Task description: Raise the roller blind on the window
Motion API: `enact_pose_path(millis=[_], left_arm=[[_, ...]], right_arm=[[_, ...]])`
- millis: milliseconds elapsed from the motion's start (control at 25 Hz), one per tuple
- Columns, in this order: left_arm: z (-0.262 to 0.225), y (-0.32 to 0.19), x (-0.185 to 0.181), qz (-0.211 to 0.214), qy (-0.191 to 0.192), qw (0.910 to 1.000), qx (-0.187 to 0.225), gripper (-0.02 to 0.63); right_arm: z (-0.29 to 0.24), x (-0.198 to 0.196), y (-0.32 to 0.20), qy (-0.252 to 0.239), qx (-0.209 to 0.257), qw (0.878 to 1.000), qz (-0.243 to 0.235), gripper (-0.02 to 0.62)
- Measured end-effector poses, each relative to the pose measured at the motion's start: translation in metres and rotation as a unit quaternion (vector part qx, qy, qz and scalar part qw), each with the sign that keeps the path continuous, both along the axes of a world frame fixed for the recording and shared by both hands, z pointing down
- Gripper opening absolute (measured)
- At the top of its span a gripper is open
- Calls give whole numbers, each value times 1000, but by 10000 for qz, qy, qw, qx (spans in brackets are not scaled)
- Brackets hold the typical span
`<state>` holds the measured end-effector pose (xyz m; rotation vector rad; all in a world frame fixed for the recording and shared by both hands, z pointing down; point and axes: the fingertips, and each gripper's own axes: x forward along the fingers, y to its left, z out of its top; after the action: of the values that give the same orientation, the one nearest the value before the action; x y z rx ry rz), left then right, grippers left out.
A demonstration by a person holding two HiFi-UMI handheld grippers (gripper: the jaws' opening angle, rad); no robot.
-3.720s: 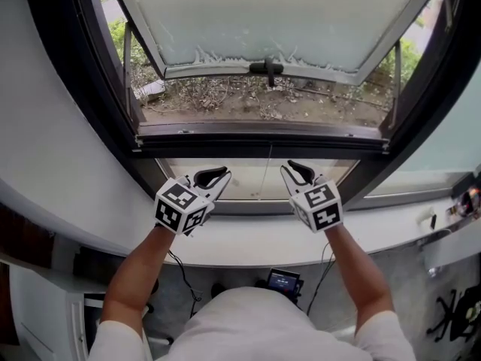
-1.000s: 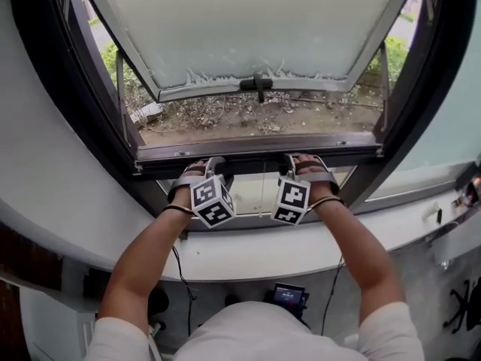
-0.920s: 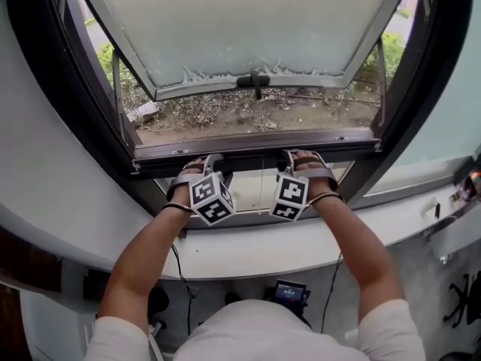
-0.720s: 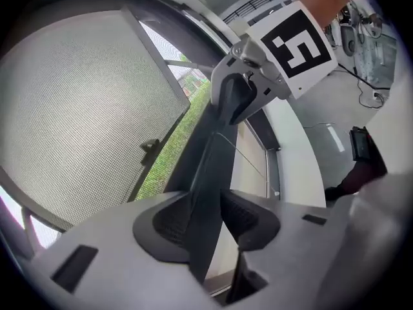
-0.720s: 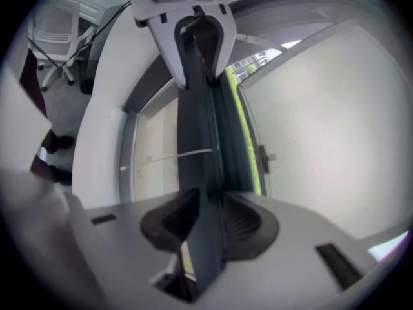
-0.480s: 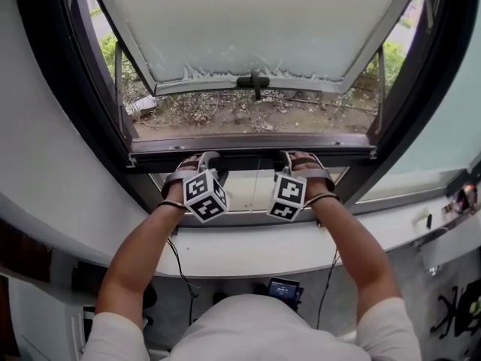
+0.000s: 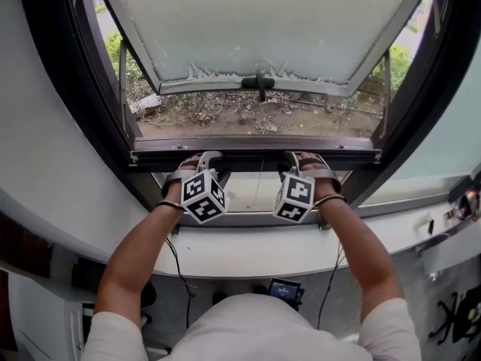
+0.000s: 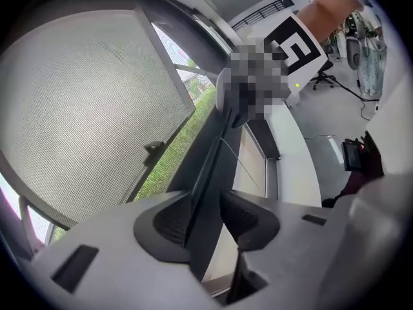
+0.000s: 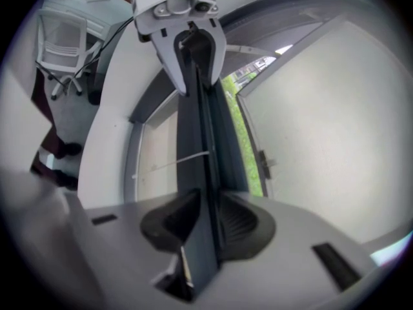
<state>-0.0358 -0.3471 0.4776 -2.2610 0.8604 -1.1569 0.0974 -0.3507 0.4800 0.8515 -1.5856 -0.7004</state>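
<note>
The blind's dark bottom bar (image 7: 255, 156) runs level across the window opening, just above the white sill (image 7: 248, 245). My left gripper (image 7: 197, 159) is shut on the bar left of its middle. My right gripper (image 7: 304, 158) is shut on it right of the middle. In the left gripper view the bar (image 8: 213, 166) runs away between the two black pads (image 8: 169, 221), which press on it from both sides. The right gripper view shows the same: the bar (image 9: 197, 128) is clamped between the pads (image 9: 240, 223), and the left gripper (image 9: 187, 18) grips it farther along.
Beyond the bar the window sash with its frosted pane (image 7: 255, 21) is tilted outward, its handle (image 7: 259, 83) at the bottom edge. Ground with dry leaves (image 7: 248, 115) lies outside. A thin cord (image 7: 259, 183) hangs below the bar. Dark window frames (image 7: 60, 89) flank the opening.
Since the earliest frame both grippers have risen from in front of the sill to the bar and shut on it. Over the last second nothing has visibly moved.
</note>
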Motion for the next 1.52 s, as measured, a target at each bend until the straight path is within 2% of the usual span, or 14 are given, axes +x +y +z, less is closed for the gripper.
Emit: enact_pose_path(millis=[240, 520, 680, 880, 1240, 1520], left_arm=[[-10, -1, 1, 64, -99, 9999, 81, 153], [-47, -3, 0, 54, 146, 9994, 302, 152], [-62, -3, 0, 69, 197, 9995, 242, 141], [-78, -3, -1, 66, 449, 9988, 207, 141], [-126, -7, -1, 74, 497, 9974, 512, 124], [-138, -7, -2, 86, 520, 9969, 577, 123]], right_arm=[[-11, -1, -1, -77, 84, 9999, -48, 103], [-49, -3, -4, -251, 578, 9980, -29, 103], [-65, -2, -5, -473, 802, 9957, 22, 103], [-80, -2, -6, -637, 1056, 9924, 49, 103], [-128, -3, -8, -976, 1594, 9824, 46, 103], [-139, -4, -6, -1097, 1705, 9792, 37, 104]])
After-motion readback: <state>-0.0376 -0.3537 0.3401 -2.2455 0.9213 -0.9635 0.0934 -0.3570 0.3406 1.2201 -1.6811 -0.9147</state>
